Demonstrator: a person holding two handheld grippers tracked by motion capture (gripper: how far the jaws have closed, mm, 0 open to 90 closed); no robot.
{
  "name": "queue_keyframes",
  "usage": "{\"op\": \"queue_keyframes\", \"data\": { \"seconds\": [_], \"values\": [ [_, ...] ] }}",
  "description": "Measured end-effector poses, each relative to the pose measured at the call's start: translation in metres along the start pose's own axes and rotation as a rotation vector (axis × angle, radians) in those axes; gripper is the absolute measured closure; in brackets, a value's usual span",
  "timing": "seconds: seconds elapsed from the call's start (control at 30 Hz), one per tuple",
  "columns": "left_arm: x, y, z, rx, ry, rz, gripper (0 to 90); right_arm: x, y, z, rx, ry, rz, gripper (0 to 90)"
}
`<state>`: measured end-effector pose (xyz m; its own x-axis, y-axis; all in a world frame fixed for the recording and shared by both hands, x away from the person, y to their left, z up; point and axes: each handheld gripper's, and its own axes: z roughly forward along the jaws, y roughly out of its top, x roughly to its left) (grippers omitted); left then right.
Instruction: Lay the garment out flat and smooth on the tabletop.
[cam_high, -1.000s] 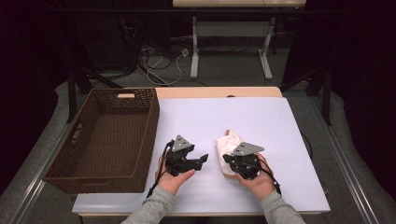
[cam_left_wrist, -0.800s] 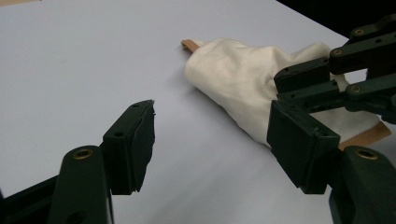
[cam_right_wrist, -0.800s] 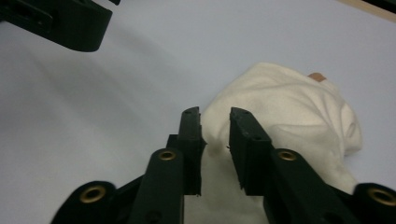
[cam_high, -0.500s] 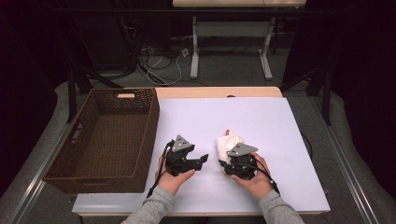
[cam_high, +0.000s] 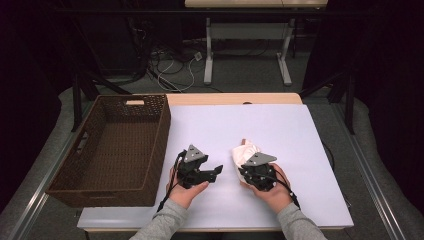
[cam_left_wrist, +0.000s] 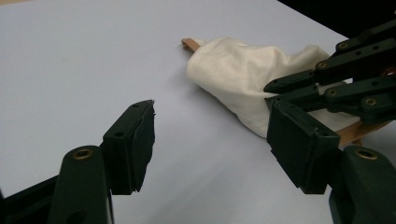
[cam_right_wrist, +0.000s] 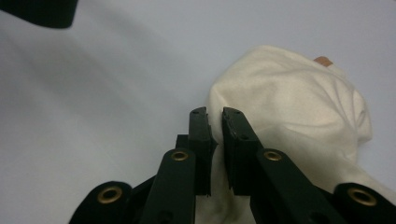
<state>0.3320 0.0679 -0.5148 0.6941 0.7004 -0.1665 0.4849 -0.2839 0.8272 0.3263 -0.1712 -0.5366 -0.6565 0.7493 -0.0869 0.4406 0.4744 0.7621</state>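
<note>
A: What did the high view give that the tool cameras did not?

B: The whole layout. The cream cloth bundle (cam_high: 245, 154) lay on the white worktop (cam_high: 280, 130), nearer the front edge than the back and a little right of the middle. A brown wicker basket (cam_high: 107, 185) sat along the left edge, well apart from the cloth.

A: And the two tools?

B: The left tool (cam_high: 216, 172) was held just left of the cloth, not touching it. The right tool (cam_high: 248, 171) sat right at the cloth's near end, its body hiding the contact from above.

A: So the close views settled that?

B: Yes. In the right gripper view the right tool (cam_right_wrist: 215, 122) had its jaws nearly together, only a thin slit between them, with a fold at the edge of the cloth bundle (cam_right_wrist: 299, 107) caught there. In the left gripper view the left tool (cam_left_wrist: 212, 135) stood wide apart over bare worktop, holding nothing.

A: Anything else only the close views showed?

B: A wooden piece (cam_left_wrist: 190, 43) poked out of the far end of the cloth bundle (cam_left_wrist: 243, 70).

A: Which way did the bundle run?

B: Its long axis ran front to back, leaning slightly, with the wooden tip towards the back edge and the wider end towards the front edge, at the right tool.
</note>
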Motion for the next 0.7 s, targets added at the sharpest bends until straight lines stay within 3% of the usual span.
{"op": "queue_keyframes", "data": {
  "seconds": [0.17, 0.27, 0.43, 0.7],
  "values": [
    [0.000, 0.001, -0.001, -0.003, 0.005, 0.000, 32.9, -0.001, 0.005, -0.010, -0.058, 0.033, 0.076, 83.4],
    [0.002, 0.003, -0.005, -0.012, 0.007, -0.008, 32.9, -0.003, 0.011, -0.015, -0.089, 0.037, 0.091, 83.6],
    [0.005, 0.004, -0.009, -0.029, 0.021, -0.011, 32.9, -0.006, 0.023, -0.023, -0.131, 0.088, 0.147, 83.7],
    [0.011, 0.005, -0.017, -0.032, 0.040, -0.022, 32.8, 0.008, 0.048, -0.033, -0.205, 0.187, 0.164, 83.8]
  ]
}}
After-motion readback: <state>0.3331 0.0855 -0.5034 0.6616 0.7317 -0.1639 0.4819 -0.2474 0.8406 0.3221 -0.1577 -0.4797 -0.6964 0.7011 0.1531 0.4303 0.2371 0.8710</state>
